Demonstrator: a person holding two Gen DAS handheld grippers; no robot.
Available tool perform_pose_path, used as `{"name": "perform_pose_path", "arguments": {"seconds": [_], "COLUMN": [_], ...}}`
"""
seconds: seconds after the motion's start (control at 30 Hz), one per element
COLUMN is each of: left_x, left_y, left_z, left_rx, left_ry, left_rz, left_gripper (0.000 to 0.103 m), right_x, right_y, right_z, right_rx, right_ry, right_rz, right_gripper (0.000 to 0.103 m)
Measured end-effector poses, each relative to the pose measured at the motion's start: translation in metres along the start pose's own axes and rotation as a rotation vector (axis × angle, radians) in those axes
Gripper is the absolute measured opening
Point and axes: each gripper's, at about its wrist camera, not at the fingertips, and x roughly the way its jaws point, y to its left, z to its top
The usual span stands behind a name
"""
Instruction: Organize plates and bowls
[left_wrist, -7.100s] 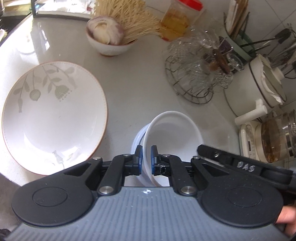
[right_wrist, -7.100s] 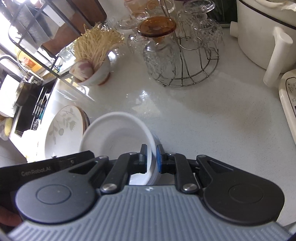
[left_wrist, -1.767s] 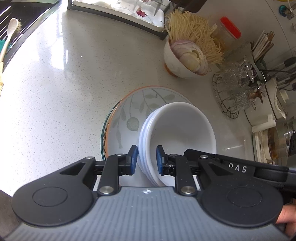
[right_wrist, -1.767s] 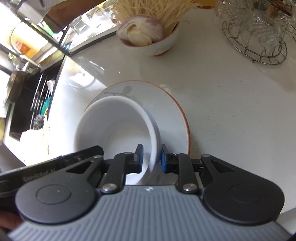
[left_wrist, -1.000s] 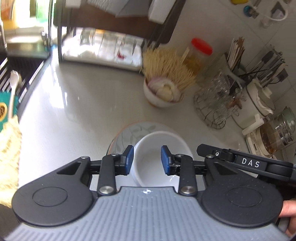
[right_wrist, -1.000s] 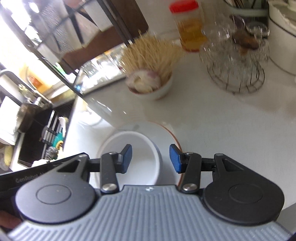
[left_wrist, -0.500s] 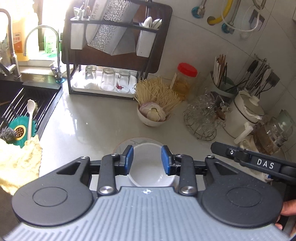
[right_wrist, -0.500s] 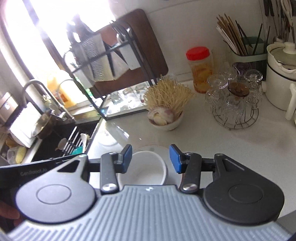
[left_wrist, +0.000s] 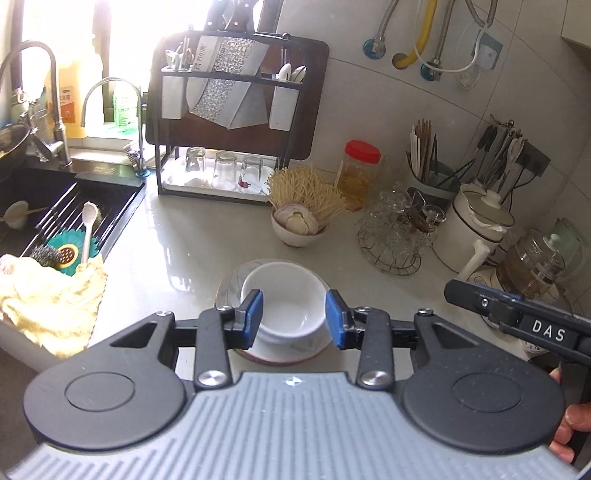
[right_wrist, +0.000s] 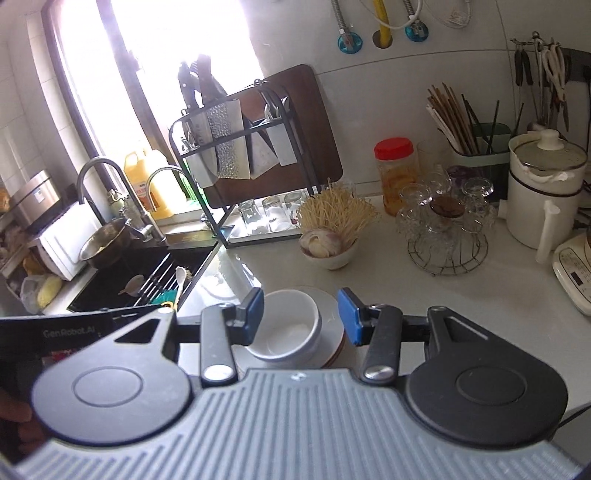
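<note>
Two grippers, left gripper (left_wrist: 294, 318) and right gripper (right_wrist: 301, 315), are held above the counter (left_wrist: 192, 236), jaws apart and empty; white bowls (left_wrist: 284, 295) are seen nested on plate (left_wrist: 231, 282).

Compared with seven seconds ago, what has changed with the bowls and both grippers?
The white bowls moved left onto the leaf-pattern plate. Both the left gripper and the right gripper let go, opened and pulled back above the stack. The noodle bowl and glass rack stayed.
</note>
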Motion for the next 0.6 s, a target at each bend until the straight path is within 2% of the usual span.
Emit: {"name": "perform_pose_path", "arguments": {"seconds": [0.47,0.6], "left_x": [-0.047,-0.053], "left_y": [-0.019,-0.021], "left_z": [-0.049,-0.054], "left_rx": [0.018,0.02], "left_ry": [0.017,0.021], "left_rz": [-0.001,0.0], "left_gripper": [0.043,0.047], "right_x": [-0.05,-0.057], "right_y": [0.008,0.009], "right_z": [-0.033,-0.04], "right_rx": [-0.011,0.0], "right_ry": [-0.011,-0.007], "right_rz": [-0.002,-0.008], "right_gripper": [0.048,0.048]}}
